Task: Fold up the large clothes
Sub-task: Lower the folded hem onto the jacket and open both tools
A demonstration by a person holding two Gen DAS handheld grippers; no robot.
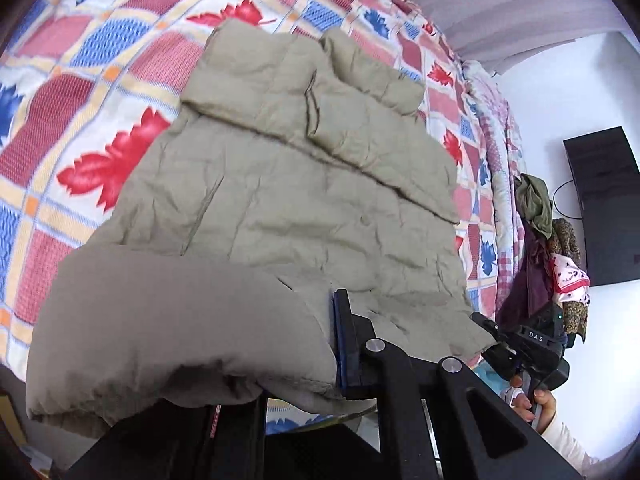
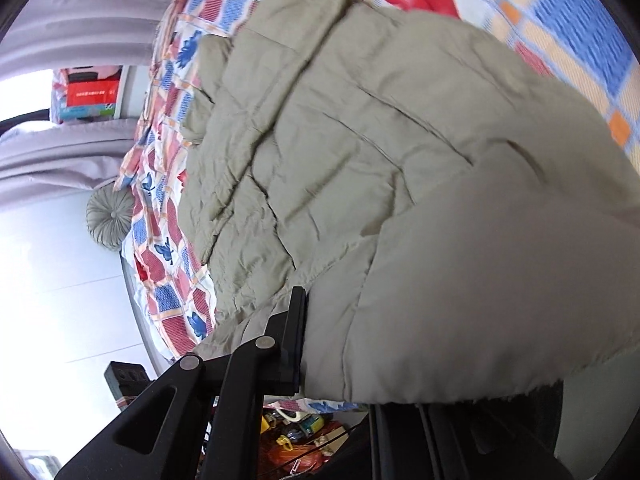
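Where the patchwork bedspread (image 1: 100, 92) spreads out in red, blue and cream squares with maple leaves printed on it, it covers the whole bed, and the room closes in around it: pale mauve curtains (image 1: 500, 4) hang beyond the far side, a white wall carries a dark flat screen (image 1: 604, 204), and a heap of mixed garments (image 1: 548, 248) is piled just off the bed's edge. From the other side, a round pleated cushion (image 2: 110, 218) sits by the bed's corner above a pale floor, and a jumble of colourful odds and ends (image 2: 304, 436) lies low under the bed's edge.

The khaki padded jacket (image 1: 280, 200) lies flat across the bedspread with its sleeves folded in over the body, its near hem lifted off the bed towards both cameras. On the left, the left gripper (image 1: 320, 344) is clamped on a thick bunch of that hem; one blue-padded finger (image 1: 344, 344) presses against the fabric, while the other is buried under the cloth. Further right in the same view, the right gripper (image 1: 494, 346) meets the jacket's other near corner, a hand wrapped round its handle. In its own view, the right gripper (image 2: 316, 340) appears closed on the hem too, though only one black finger (image 2: 296, 336) shows against the padding.
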